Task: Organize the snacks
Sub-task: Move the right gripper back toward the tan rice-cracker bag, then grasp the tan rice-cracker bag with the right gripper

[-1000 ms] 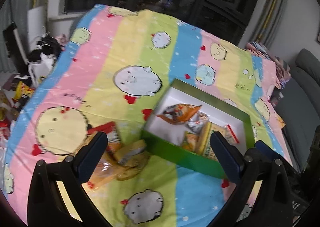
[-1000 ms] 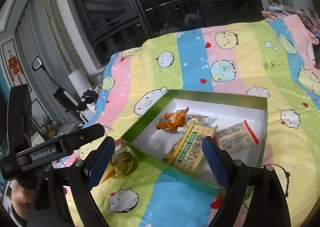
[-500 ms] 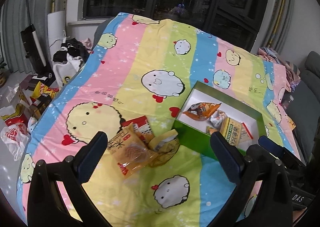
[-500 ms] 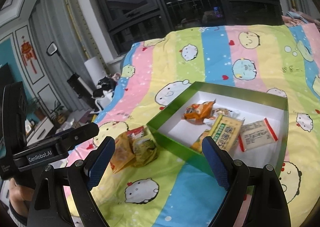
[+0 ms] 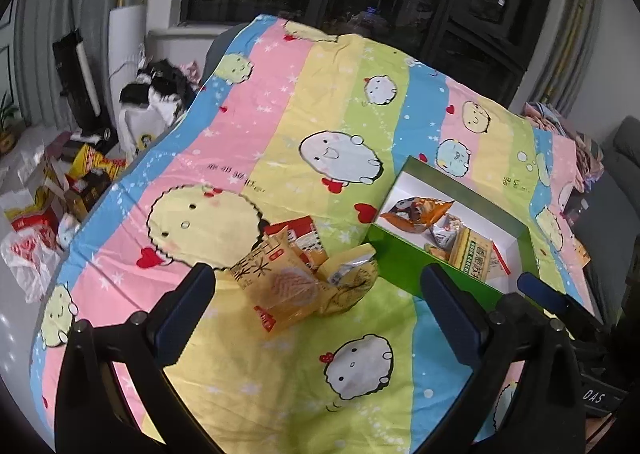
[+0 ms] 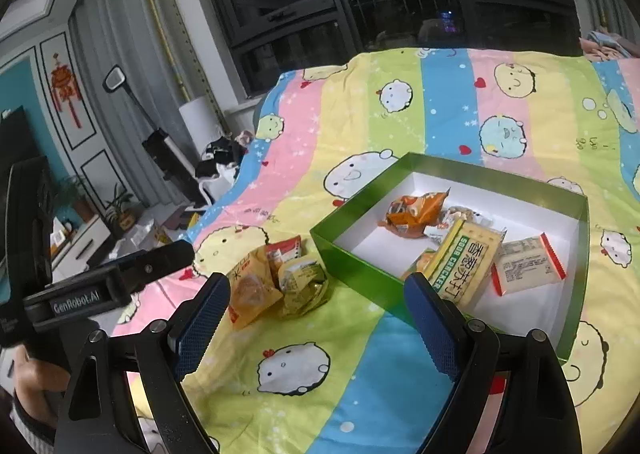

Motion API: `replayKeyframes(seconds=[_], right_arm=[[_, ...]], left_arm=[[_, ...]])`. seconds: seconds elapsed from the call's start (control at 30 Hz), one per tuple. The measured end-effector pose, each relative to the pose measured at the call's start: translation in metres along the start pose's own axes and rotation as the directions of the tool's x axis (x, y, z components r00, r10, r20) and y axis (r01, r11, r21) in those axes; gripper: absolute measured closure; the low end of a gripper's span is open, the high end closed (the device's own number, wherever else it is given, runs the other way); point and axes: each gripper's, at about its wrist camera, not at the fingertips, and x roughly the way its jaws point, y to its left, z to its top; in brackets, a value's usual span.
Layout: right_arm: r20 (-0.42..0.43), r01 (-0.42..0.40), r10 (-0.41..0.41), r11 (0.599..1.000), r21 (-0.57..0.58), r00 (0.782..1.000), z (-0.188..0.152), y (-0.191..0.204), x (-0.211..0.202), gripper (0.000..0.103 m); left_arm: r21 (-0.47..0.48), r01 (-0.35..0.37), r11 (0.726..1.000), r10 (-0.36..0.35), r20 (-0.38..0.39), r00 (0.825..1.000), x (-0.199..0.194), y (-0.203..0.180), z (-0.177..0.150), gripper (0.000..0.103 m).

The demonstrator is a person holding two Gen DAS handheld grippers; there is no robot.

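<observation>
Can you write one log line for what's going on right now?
left gripper: open, empty | right gripper: open, empty | green cardboard box: holds some snacks | pile of yellow snack packets: on striped cartoon blanket, beside box

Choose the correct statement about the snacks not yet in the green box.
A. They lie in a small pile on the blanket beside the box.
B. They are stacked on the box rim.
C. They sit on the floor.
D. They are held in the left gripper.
A: the loose snack packets lie heaped on the blanket, next to the green box.

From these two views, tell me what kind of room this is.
Probably a bedroom at home: a cartoon-print quilt over what looks like a bed, dark windows behind, clothes piled on the floor.
</observation>
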Motion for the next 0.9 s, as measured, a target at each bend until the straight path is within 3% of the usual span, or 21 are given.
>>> replayKeyframes(seconds=[0.2, 0.43, 0.6, 0.8, 0.9], right_arm=[[-0.029, -0.009, 0.008, 1.0, -0.012, 1.0, -0.004, 0.004, 0.008, 0.014], [-0.093, -0.055, 0.054, 0.998, -0.016, 0.994, -0.016, 0.011, 0.031, 0.014], [-0.129, -0.102, 0.099, 0.995, -0.017, 0.987, -0.027, 0.021, 0.051, 0.014], [-0.196, -0.137, 0.13, 0.99, -0.025, 0.972, -0.042, 0.032, 0.075, 0.014], [-0.216, -0.142, 0.133, 0.989, -0.027, 0.967, -0.046, 0.033, 0.083, 0.014]], left_arm=[[-0.092, -0.004, 0.996, 0.0, -0.043, 0.999, 0.012, 0.029, -0.002, 0.0], [-0.097, 0.001, 0.995, -0.007, -0.067, 0.998, 0.046, 0.054, 0.002, 0.0], [-0.166, 0.06, 0.984, -0.081, -0.125, 0.989, 0.086, 0.073, 0.008, 0.0], [-0.13, 0.143, 0.981, -0.168, -0.208, 0.964, 0.131, 0.07, 0.013, 0.001], [-0.123, 0.167, 0.978, -0.195, -0.266, 0.944, 0.142, 0.069, 0.008, 0.008]])
